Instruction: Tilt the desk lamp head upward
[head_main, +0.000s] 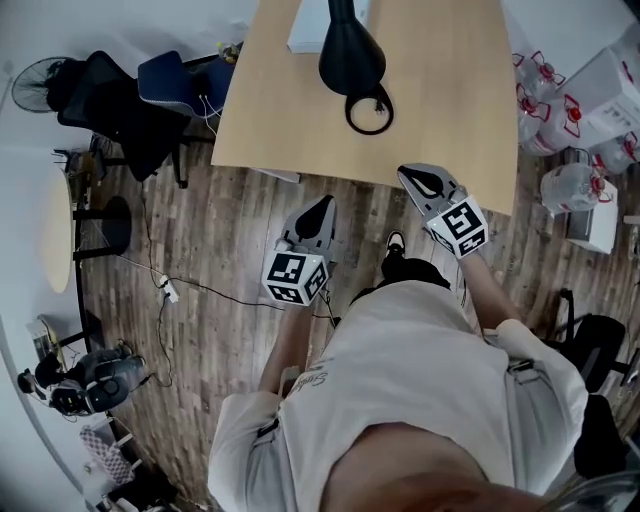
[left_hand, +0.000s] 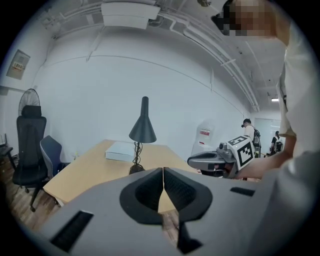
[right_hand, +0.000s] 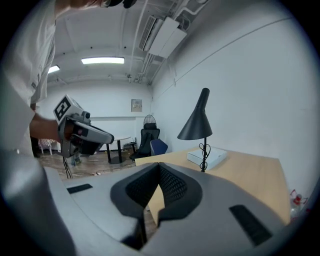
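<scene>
A person holds the left gripper (head_main: 322, 207) and right gripper (head_main: 408, 176) near the table (head_main: 450, 100) edge, fingers (left_hand: 149, 191) pressed together on nothing (both alike), the black desk lamp (head_main: 351, 55) standing beyond.

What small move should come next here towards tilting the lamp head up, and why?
Probably: open the right gripper and carry it forward over the table toward the lamp head. Both grippers' jaws are closed on nothing, and neither touches the lamp. The right one is at the table's near edge, while the left gripper hangs over the floor.
</scene>
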